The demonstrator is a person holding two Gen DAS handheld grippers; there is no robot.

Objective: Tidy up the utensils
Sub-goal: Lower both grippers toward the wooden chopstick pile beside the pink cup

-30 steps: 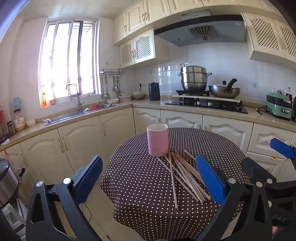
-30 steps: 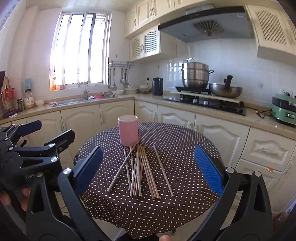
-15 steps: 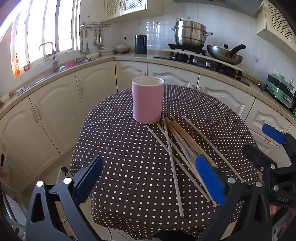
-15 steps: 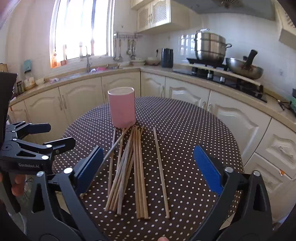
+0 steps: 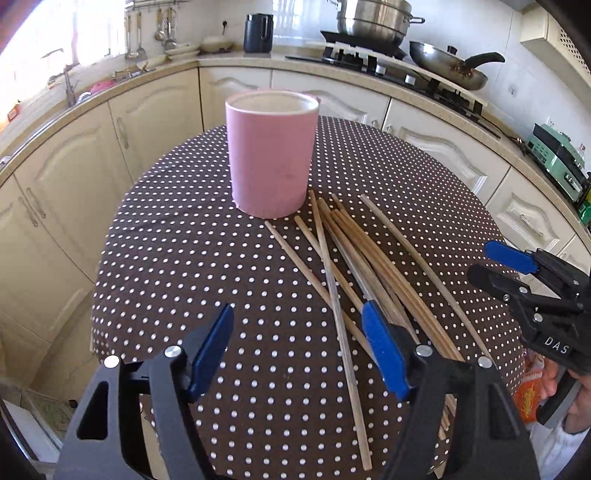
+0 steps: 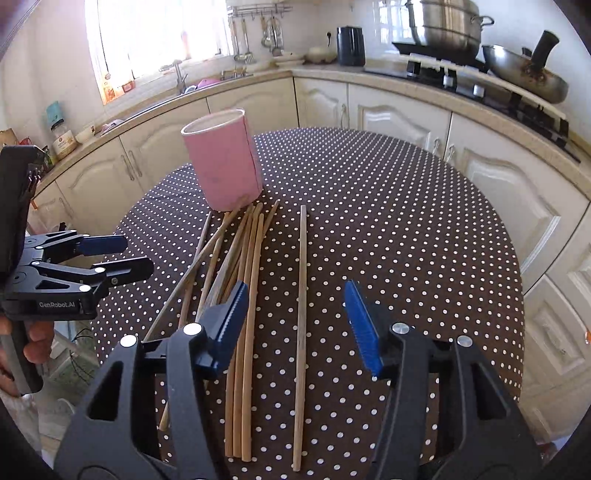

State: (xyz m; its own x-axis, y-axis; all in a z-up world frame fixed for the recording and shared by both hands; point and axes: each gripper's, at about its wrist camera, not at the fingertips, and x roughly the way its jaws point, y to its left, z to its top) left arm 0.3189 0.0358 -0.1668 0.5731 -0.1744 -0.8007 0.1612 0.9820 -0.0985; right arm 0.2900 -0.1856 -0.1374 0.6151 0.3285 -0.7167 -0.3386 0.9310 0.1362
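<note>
Cream cabinets (image 6: 399, 110) wrap the kitchen corner; a bright window (image 6: 155, 33) glares at upper left, steel pot (image 5: 373, 16) on the stove (image 5: 384, 61).

Pink cylindrical holder (image 5: 271, 155), upright, open-topped, white-rimmed, on the dotted cloth. Just beside its base, loose wooden chopsticks (image 5: 354, 254) lying flat, fanned and partly crossed, tips toward the holder. One single chopstick (image 6: 301, 295) apart from the bunch, straight, on the right.
</note>
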